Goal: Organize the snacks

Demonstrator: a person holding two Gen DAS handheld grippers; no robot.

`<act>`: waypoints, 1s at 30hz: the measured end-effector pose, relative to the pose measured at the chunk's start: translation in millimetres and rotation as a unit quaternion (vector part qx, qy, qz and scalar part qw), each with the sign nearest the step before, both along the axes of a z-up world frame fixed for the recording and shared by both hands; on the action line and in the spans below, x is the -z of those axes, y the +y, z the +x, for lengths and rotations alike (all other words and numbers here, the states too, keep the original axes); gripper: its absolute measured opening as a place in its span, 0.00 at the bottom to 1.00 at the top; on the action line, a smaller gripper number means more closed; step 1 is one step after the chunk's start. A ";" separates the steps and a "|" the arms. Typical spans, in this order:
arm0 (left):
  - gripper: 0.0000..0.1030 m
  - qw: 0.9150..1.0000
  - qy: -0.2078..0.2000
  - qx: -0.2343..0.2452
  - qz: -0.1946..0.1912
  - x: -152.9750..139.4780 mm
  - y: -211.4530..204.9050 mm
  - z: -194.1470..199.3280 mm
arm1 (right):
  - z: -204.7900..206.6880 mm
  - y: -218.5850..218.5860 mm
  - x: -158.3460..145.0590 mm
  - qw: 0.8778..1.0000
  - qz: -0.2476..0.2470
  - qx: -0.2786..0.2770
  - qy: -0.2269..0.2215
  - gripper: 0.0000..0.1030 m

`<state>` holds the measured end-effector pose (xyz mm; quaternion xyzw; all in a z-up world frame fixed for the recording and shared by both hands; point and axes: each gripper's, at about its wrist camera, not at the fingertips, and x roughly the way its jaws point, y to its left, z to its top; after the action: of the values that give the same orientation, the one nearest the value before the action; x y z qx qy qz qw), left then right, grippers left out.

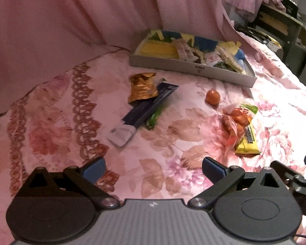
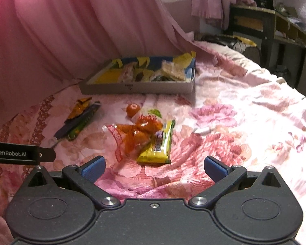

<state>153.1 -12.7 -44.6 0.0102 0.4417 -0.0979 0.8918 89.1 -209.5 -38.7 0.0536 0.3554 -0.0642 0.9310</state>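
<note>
We hold our left gripper (image 1: pixel 153 170) and right gripper (image 2: pixel 154 168) spread wide and empty, because loose snacks wait: the yellow wrapped bar (image 2: pixel 158 143) at twelve o'clock, maybe next for the grey cardboard tray (image 2: pixel 136 87)

Dim, pink-tinted indoor light through both my fisheye lenses.

The flowered pink satin bedspread (image 2: pixel 244 126) glares white on my right; the orange cellophane candy bag (image 2: pixel 140 134) blurs softly, corners darken, and edges bend.

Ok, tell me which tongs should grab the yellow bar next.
Right. The yellow bar lies just ahead of the open right tongs; from the left tongs it sits far off to the side.
</note>
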 end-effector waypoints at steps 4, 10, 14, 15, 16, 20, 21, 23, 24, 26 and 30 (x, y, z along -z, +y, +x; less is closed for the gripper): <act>1.00 0.999 -0.012 0.030 -0.019 -1.4 -9.2 11.8 | 12.2 3.3 11.3 1.000 -0.021 0.011 0.007 0.99; 1.00 0.993 -0.016 0.084 -0.076 -2.3 -28.9 35.8 | 30.6 8.4 32.7 0.997 -0.070 0.034 0.012 0.99; 1.00 0.987 0.001 0.120 -0.109 4.4 -46.0 56.1 | 39.7 9.4 43.7 0.996 -0.082 0.042 0.018 0.99; 1.00 0.985 0.005 0.127 -0.113 7.5 -50.4 60.2 | 41.8 9.7 46.3 0.995 -0.084 0.042 0.020 0.99; 1.00 0.984 0.010 0.137 -0.117 11.1 -55.4 65.1 | 43.5 10.2 48.1 0.995 -0.087 0.042 0.021 0.99; 1.00 0.977 0.028 0.175 -0.121 24.6 -76.2 80.6 | 51.4 13.9 57.1 0.994 -0.098 0.043 0.026 0.99; 1.00 0.975 0.031 0.186 -0.119 27.3 -81.5 83.6 | 53.6 14.3 59.2 0.994 -0.098 0.041 0.026 0.99; 1.00 0.970 0.036 0.211 -0.114 31.8 -90.5 89.0 | 58.2 15.0 63.5 0.994 -0.099 0.038 0.026 0.99; 1.00 0.968 0.037 0.224 -0.110 34.3 -94.5 91.2 | 61.0 15.6 66.4 0.994 -0.099 0.037 0.027 0.99; 0.99 0.964 0.039 0.245 -0.097 39.3 -102.6 94.8 | 66.7 17.3 72.0 0.994 -0.100 0.034 0.031 0.98; 0.94 0.961 0.043 0.261 -0.079 47.0 -112.9 101.6 | 73.9 17.8 80.2 0.994 -0.095 0.033 0.032 0.97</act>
<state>254.7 -125.7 -91.7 0.0506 0.4527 -0.3625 0.8131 163.1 -191.7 -118.9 -0.0254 0.3749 -0.1299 0.9176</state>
